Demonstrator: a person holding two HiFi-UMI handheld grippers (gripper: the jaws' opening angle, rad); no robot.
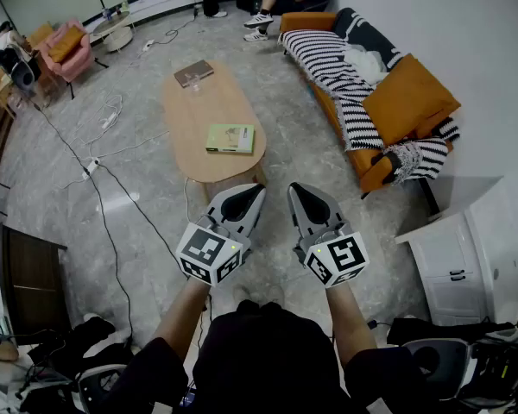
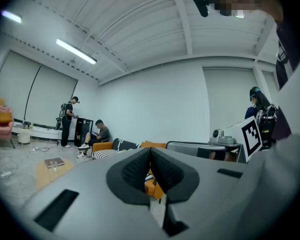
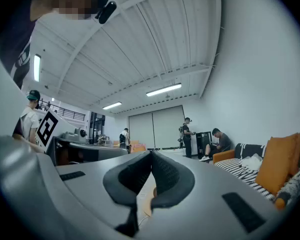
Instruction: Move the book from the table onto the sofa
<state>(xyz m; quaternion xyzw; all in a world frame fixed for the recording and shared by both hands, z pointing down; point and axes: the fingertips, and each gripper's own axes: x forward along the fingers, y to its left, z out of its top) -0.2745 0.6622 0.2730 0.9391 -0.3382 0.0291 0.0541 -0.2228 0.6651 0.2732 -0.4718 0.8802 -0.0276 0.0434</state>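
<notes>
Noted a pink armchair (image 1: 65, 48) far left, then an oval wooden table (image 1: 190, 119) carrying a brown book (image 1: 193, 73) flat at its far end and a green-covered book (image 1: 230, 138) flat close to its near end, by the right edge. Found left gripper (image 1: 256, 191) and right gripper (image 1: 295, 191) side by side, level, just short of the table's near end, each with jaws pressed together on nothing. Logged orange sofa (image 1: 410, 102) with striped throw (image 1: 328, 59) well right of the table, apart from both books.

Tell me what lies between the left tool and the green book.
Only the table's bare near end separates the left tool from the green book, per the head view.
</notes>
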